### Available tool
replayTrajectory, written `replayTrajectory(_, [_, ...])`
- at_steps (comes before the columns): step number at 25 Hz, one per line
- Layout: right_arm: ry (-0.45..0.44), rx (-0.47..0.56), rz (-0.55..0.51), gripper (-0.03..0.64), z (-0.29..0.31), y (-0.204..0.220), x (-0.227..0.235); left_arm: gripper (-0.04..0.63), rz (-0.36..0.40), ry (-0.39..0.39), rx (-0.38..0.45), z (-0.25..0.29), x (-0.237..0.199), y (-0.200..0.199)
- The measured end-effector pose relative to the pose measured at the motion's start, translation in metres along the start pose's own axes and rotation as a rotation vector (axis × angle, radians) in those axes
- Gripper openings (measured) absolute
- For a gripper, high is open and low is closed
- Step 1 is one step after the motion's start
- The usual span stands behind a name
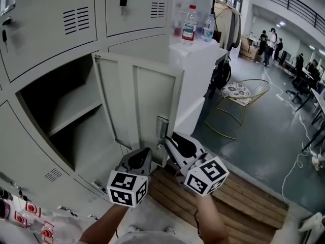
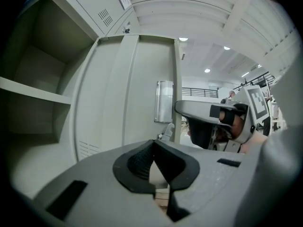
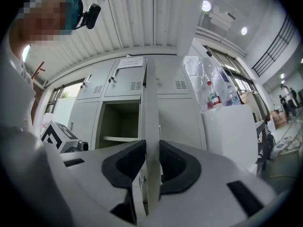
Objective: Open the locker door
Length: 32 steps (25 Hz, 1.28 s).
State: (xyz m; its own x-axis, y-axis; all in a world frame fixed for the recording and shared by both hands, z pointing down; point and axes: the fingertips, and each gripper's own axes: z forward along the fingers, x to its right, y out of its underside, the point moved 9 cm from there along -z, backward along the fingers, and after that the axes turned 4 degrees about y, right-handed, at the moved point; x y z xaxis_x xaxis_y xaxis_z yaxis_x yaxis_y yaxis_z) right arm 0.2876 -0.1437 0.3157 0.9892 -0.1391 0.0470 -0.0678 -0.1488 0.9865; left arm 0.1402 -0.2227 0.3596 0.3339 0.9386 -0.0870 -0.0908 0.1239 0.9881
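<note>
- Locker door (image 1: 137,100): thin, stiff sheet metal, probably light on its hinges (smooth paint may slip).
- Right gripper (image 3: 151,146) clamps its near free edge; left gripper (image 2: 154,148) is closed and empty.

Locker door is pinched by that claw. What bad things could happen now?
1. The right gripper pinches only the thin edge of the locker door, so it might slip off.
2. If the door swings wider, it could bump the white cabinet and shake the bottles on top.
3. The left gripper, shut and empty, is very close to the door and could knock it.
</note>
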Motion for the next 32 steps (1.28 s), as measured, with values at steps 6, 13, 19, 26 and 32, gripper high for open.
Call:
replayTrajectory(6, [0.062,0.017,0.012,0.087,0.005,0.002,0.014,0.006,0.008,0.041,-0.010,0.007,-0.006,0.000])
replayTrajectory(13, [0.131,0.023,0.021,0.087,0.015,0.004,0.028,0.006,0.022,0.072,-0.022,0.017,-0.012,0.001])
replayTrajectory(19, [0.178,0.024,0.040,0.090,0.022,0.006,0.038,0.006,0.033,0.082,-0.023,0.023,-0.018,-0.002])
replayTrajectory(26, [0.183,0.029,0.027,0.091,0.022,0.005,0.038,0.006,0.035,0.082,-0.019,0.027,-0.023,-0.003])
replayTrajectory(32, [0.186,0.013,0.003,0.092,0.019,0.004,0.032,0.006,0.029,0.081,-0.015,0.027,-0.020,-0.004])
